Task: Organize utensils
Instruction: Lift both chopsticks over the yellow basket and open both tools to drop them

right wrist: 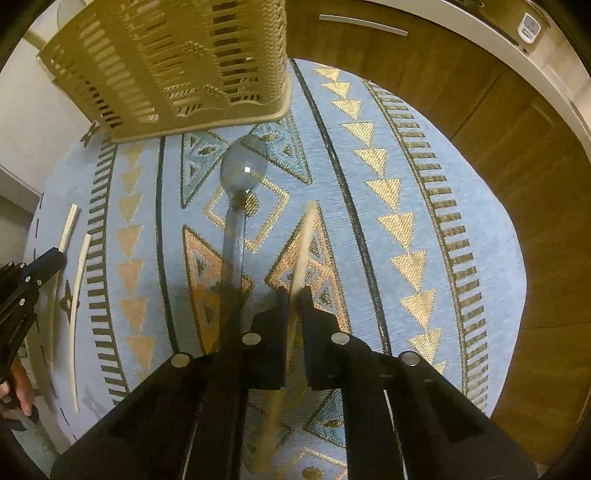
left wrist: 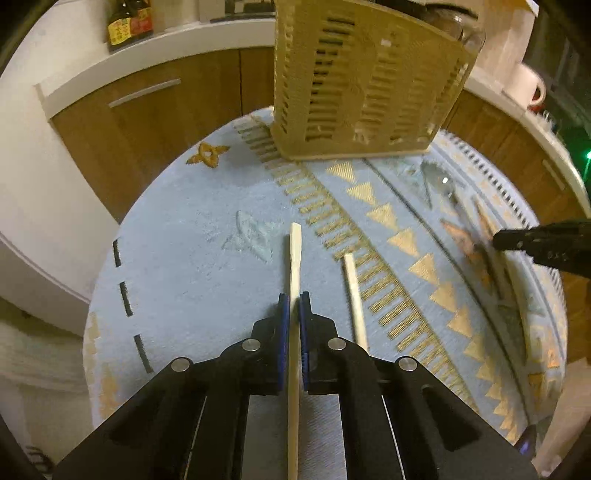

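My left gripper [left wrist: 294, 300] is shut on a pale chopstick [left wrist: 294, 251] that points toward the beige slotted utensil basket [left wrist: 354, 85] at the back of the table. A second chopstick [left wrist: 355, 295] lies just right of it on the cloth. My right gripper [right wrist: 294, 295] is shut on another pale chopstick [right wrist: 304, 243], blurred, pointing toward the basket [right wrist: 177, 62]. A metal spoon [right wrist: 240, 192] lies left of it, bowl toward the basket; it also shows in the left wrist view [left wrist: 439, 184]. The left gripper [right wrist: 55, 258] shows at the left edge of the right wrist view.
A round table with a blue and gold patterned cloth [left wrist: 192, 280] holds everything. Wooden cabinets with a white counter [left wrist: 155, 110] curve behind it. A sauce bottle [left wrist: 129, 22] and a white mug [left wrist: 528, 85] stand on the counter.
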Demonstrator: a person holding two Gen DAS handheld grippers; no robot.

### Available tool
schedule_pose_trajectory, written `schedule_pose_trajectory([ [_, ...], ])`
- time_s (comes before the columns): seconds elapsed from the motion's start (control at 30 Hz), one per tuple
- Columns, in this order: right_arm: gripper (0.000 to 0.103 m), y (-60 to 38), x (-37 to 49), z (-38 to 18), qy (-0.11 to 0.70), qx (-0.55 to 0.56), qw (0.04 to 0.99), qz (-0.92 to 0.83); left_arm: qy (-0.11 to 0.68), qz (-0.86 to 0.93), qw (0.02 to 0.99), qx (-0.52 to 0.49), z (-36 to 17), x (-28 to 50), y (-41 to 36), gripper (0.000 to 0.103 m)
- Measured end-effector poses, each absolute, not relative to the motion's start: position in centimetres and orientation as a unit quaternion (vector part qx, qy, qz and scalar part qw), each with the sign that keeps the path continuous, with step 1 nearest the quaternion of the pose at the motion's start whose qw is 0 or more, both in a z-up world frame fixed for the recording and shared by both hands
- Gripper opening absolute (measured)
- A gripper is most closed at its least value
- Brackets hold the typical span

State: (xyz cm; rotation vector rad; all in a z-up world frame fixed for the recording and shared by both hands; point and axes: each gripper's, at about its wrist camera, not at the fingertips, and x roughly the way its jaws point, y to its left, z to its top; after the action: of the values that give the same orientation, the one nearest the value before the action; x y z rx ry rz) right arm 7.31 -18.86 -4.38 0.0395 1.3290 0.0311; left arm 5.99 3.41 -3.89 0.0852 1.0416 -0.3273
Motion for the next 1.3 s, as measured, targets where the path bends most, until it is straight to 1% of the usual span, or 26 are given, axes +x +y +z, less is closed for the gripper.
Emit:
schedule_pose_trajectory([
  [0.17,0.005,-19.2,6.6,-3.7,0.600,0.025,0.799,0.026,0.451,-0.175,0.875,0.011,-2.1,5.1,3.5,0.003],
  [0.27,0.005,-19.3,5.3,-2.5,0.574,0.026,0.817,0.047,0.421,-0.188,0.888,-0.005,-1.0,4.6,3.4,0.003],
  [0.5,0.004,-19.0,1.5,1.2,0.482,0.003,0.873,0.073,0.342,-0.211,0.915,-0.033,2.2,2.4,3.4,0.003],
  [0.67,0.004,-19.7,-1.3,3.8,0.420,0.034,0.901,0.105,0.297,-0.220,0.926,-0.070,3.8,1.5,3.8,0.003],
  [1.0,0.004,-21.1,-0.8,9.1,0.332,0.079,0.931,0.129,0.215,-0.233,0.943,-0.100,8.2,0.3,3.9,0.003],
  [1.3,0.004,-21.2,1.1,15.4,0.248,0.089,0.953,0.148,0.100,-0.233,0.958,-0.133,14.5,0.2,4.4,0.003],
])
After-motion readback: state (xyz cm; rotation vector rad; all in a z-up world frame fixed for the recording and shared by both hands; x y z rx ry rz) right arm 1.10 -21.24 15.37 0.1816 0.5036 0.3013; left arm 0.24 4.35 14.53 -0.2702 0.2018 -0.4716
